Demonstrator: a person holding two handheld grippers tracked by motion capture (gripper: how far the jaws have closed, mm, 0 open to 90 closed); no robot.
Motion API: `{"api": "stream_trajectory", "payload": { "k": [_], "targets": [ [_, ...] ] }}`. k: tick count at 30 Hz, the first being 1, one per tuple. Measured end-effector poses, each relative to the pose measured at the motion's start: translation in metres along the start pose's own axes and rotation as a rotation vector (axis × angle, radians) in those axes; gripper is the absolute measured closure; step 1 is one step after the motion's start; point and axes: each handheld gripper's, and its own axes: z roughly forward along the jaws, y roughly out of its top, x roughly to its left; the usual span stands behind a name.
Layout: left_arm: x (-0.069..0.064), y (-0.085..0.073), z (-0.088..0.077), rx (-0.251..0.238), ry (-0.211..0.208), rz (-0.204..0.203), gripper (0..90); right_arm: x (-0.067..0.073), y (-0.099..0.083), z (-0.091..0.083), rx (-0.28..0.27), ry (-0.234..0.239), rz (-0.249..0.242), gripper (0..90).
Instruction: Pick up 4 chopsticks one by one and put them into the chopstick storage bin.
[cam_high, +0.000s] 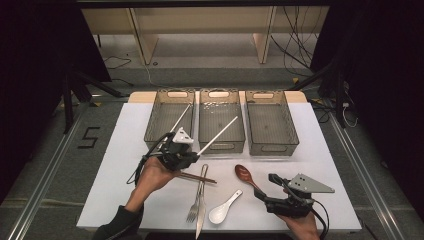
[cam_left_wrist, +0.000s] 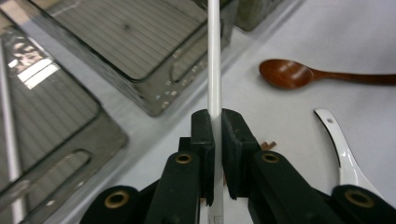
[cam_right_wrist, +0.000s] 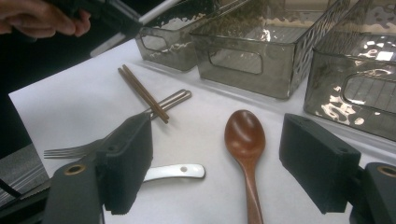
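Held chopstick smooth white, likely plastic; spoon glossy wood; bins translucent plastic.

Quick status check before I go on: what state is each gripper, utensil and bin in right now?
left gripper: shut on white chopstick
white chopstick: held, lifted, tip over middle bin
second white chopstick: leaning in left bin
right gripper: open, around wooden spoon's handle
wooden spoon: flat on table
brown chopsticks: on table, paired
fork: on table
white spoon: on table
right bin: empty
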Motion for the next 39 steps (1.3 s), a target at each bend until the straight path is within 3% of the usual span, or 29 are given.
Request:
{"api": "stream_trajectory", "payload": {
  "k": [14,26,39],
  "targets": [
    [0.051,0.014,-0.007,-0.053,0.093,-0.087,83.5,0.0,0.0,0.0,-0.004,0.001,0.003,26.7],
    [0.095,0.02,-0.001,-0.045,0.196,-0.132,83.5,-0.001,0.0,0.0,0.0,0.004,0.007,26.7],
    [0.12,0.016,0.01,-0.035,0.232,-0.177,83.5,-0.001,0.0,-0.001,-0.003,0.005,0.008,26.7]
  ]
}}
